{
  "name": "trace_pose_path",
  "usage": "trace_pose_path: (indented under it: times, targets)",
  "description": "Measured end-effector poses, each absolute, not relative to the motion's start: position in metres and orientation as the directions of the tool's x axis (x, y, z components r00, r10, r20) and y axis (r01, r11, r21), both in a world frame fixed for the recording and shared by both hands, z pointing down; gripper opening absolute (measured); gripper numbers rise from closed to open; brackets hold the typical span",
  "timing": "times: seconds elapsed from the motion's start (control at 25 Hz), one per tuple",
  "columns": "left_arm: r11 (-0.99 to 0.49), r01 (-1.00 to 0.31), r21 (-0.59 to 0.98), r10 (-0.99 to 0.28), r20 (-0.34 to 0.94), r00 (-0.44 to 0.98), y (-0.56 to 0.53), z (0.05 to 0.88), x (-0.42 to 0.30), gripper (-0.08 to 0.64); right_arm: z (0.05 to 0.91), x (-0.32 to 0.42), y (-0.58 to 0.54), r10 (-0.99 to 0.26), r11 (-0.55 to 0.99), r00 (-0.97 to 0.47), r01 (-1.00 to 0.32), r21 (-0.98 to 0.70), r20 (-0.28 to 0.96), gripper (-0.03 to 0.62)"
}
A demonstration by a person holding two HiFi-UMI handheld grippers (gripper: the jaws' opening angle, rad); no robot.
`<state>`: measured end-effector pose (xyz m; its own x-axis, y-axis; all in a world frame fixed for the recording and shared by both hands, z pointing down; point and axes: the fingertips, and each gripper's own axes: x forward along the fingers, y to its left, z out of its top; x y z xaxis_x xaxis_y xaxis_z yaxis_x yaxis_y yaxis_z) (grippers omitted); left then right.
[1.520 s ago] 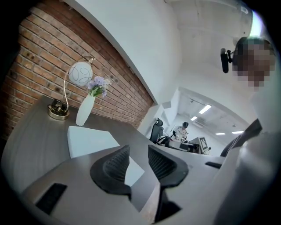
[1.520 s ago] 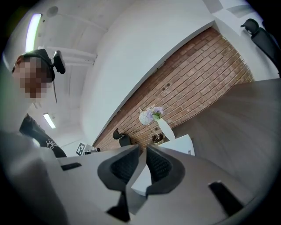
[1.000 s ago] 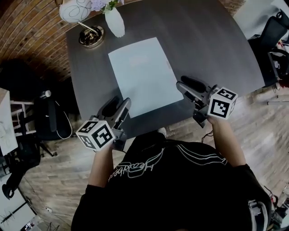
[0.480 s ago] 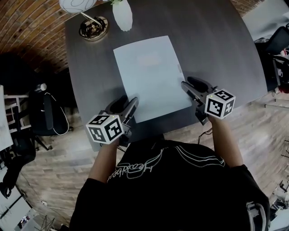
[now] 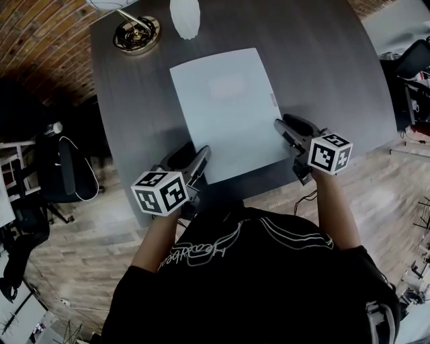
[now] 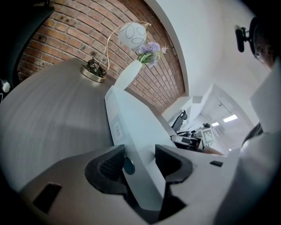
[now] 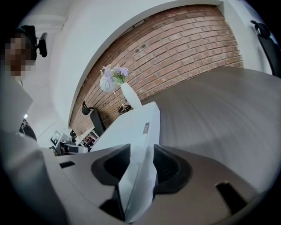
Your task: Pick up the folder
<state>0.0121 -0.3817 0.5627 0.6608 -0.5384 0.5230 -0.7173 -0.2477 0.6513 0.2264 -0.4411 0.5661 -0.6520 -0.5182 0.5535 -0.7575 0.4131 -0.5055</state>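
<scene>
**A:** Where is the folder?

**B:** The pale folder (image 5: 225,111) lies on the dark surface (image 5: 322,60), toward the near edge, with its long sides running near to far. It is closed, so nothing inside it shows.

**A:** And the 2 tools?

**B:** The left tool (image 5: 193,153) pinches the folder's near left corner, with the pads (image 6: 112,165) pressed against both faces. The right tool (image 5: 285,124) pinches the right edge close to the near right corner, and it clamps just as tightly.

**A:** Is the folder off the surface?

**B:** I cannot tell. From the head view it looks flat.

**A:** Any containers?

**B:** Only 1. A white vase (image 5: 186,15) stands at the far side, beyond the folder's far edge and apart from it. It holds a small bunch of lilac flowers (image 6: 150,48). Just left of the vase is a round brass lamp base (image 5: 136,33), and a white globe shade (image 6: 131,35) hangs above it.
</scene>
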Motion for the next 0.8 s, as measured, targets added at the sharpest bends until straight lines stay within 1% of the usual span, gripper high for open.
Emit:
trace_pose_path:
  times: [0.08,0.16,0.24,0.48,0.8]
  targets:
    - [-0.244,-0.713,0.657,-0.537,0.521,0.664,-0.385,0.562,0.010,0.212,0.566,0.224,-0.444,-0.519,0.397,-0.663,-0.746,-0.534,0.540,0.140]
    - [-0.244,-0.714,0.656,-0.534,0.523,0.664,-0.389,0.563,0.008,0.211,0.566,0.221,-0.448,-0.518,0.373,-0.678,-0.728,-0.575,0.522,0.113]
    - [-0.243,-0.716,0.654,-0.533,0.526,0.662,-0.390,0.565,0.009,0.210,0.567,0.221,-0.449,-0.517,0.359,-0.685,-0.718,-0.596,0.514,0.111]
    - [-0.242,-0.741,0.626,-0.565,0.530,0.632,-0.384,0.567,0.013,0.207,0.567,0.226,-0.442,-0.519,0.403,-0.681,-0.728,-0.554,0.517,0.107]
    - [-0.191,-0.756,0.626,-0.599,0.536,0.595,-0.379,0.568,0.010,0.202,0.569,0.222,-0.439,-0.492,0.455,-0.712,-0.701,-0.549,0.502,0.107]
